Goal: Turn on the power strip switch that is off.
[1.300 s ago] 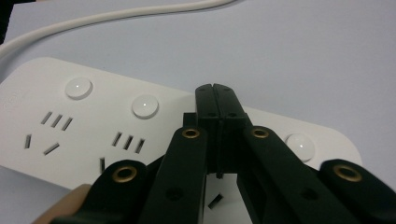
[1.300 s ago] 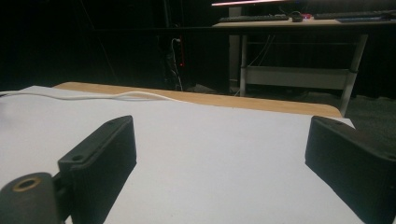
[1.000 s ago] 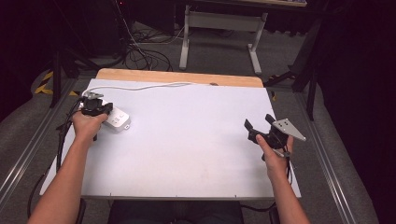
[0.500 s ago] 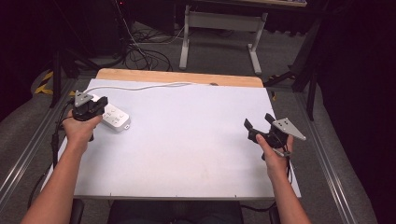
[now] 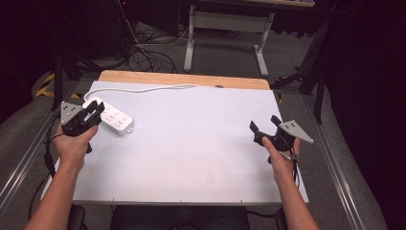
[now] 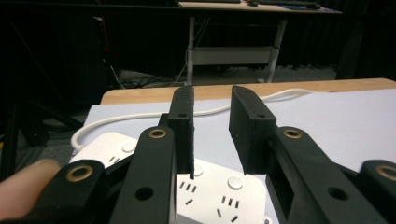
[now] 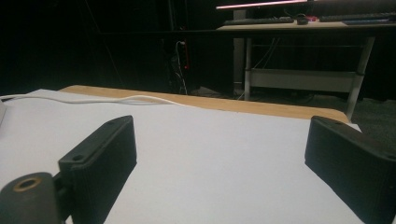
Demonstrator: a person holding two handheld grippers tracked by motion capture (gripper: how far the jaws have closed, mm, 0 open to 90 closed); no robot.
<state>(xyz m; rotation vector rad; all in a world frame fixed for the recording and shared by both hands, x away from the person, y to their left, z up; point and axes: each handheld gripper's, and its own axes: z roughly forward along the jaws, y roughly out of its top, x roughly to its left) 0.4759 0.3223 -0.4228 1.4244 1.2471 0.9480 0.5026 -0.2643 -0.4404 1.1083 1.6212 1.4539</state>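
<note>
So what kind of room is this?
Probably a lab or workshop. A white work table with a power strip stands in a dark room, cables tangle on the grey floor, and a desk with a keyboard sits behind.

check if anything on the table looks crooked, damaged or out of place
Nothing looks damaged or spilled. The white power strip lies at a slant near the table's left edge, its cord trailing along the far side. The left gripper, jaws just opening, hovers over it with nothing between them.
</note>
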